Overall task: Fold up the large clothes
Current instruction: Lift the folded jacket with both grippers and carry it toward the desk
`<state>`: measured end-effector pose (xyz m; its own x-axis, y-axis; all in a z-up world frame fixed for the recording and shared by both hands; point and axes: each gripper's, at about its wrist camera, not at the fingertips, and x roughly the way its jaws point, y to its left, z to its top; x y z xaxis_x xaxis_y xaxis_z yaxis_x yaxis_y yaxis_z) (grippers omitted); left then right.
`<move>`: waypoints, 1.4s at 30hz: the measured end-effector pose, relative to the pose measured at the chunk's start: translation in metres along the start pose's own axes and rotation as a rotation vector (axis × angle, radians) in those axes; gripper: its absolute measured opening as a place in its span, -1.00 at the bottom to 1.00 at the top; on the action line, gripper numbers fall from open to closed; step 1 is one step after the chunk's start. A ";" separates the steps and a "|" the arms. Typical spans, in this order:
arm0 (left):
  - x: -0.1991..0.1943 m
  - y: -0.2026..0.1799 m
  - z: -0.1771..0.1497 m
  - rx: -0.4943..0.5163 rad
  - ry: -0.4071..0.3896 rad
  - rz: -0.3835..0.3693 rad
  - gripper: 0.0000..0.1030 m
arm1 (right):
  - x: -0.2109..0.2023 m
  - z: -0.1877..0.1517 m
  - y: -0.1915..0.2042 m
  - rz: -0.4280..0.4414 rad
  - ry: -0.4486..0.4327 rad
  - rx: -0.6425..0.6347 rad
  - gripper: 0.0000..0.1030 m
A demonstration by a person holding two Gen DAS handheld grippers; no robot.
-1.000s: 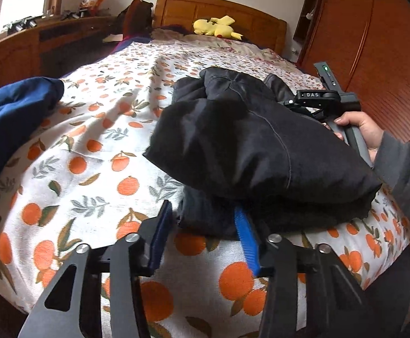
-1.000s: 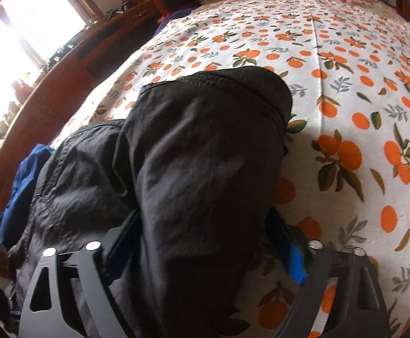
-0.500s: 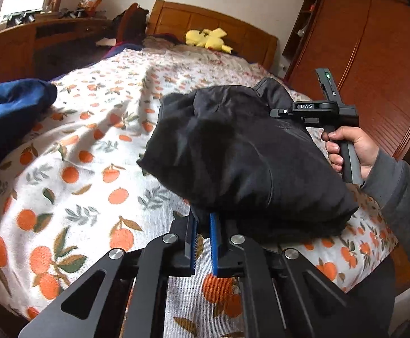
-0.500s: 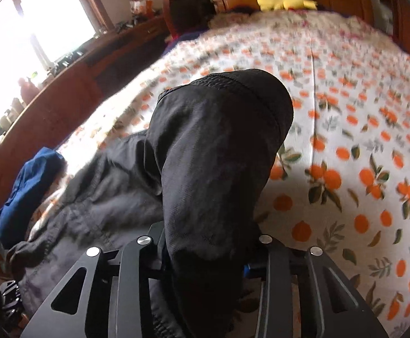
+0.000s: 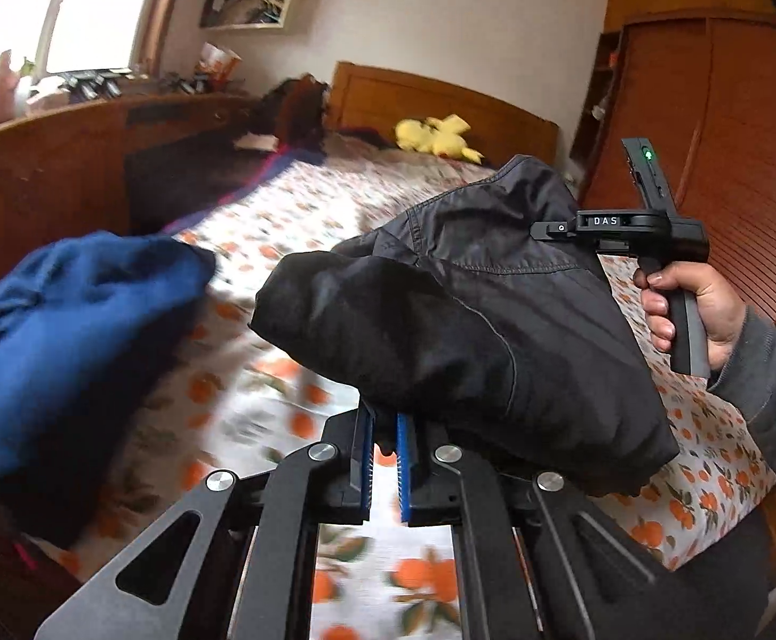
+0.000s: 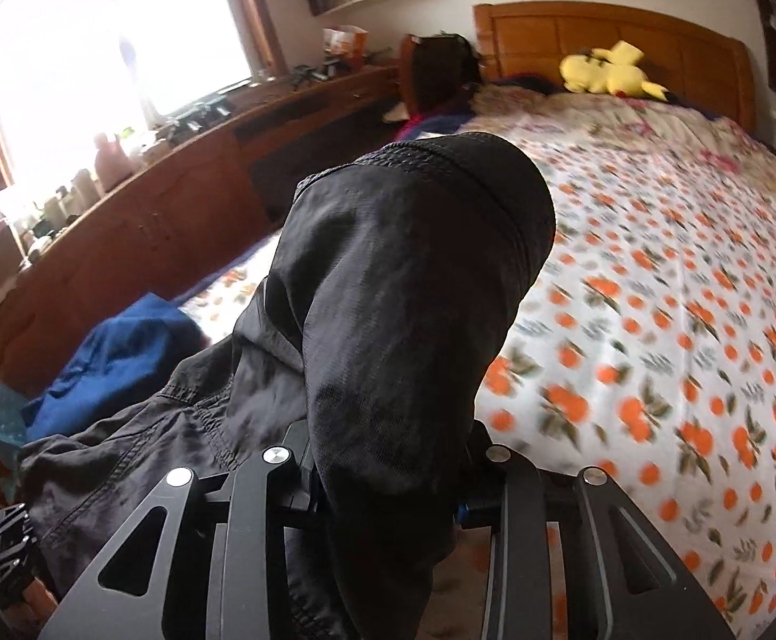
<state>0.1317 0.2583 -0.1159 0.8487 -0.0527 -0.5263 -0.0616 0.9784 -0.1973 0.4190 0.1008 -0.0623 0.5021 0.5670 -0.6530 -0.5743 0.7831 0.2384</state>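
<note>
Left wrist view, black jacket (lifted) hides bedspread, blue garment beside

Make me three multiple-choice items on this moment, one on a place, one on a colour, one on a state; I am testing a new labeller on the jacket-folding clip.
1. Where does the yellow plush toy lie?
A. at the head of the bed, by the headboard
B. on the desk by the window
C. on the floor

2. What colour is the loose garment lying at the bed's left edge?
A. red
B. blue
C. white

3. How is the black jacket held?
A. flat on the bed, untouched
B. by the left gripper alone
C. lifted off the bedspread, pinched by the left gripper and the right gripper

Answers: 1 A, the toy sits before the wooden headboard; 2 B, the heap is plainly blue; 3 C, both wrist views show fabric between closed fingers, with the bedspread below.
</note>
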 end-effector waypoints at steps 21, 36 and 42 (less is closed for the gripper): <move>-0.147 0.192 0.077 -0.107 -0.190 0.431 -0.88 | 0.083 0.092 0.295 0.320 -0.026 -0.192 -0.41; -0.126 0.283 0.048 -0.194 -0.046 0.592 -0.86 | 0.182 0.042 0.332 0.185 0.149 -0.258 -0.11; -0.129 0.290 0.038 -0.205 -0.012 0.636 -0.69 | 0.148 0.028 0.320 0.137 0.075 -0.395 0.09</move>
<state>0.0239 0.5562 -0.0736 0.6196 0.5256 -0.5830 -0.6500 0.7599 -0.0057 0.3272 0.4425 -0.0625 0.3639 0.6277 -0.6882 -0.8436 0.5354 0.0423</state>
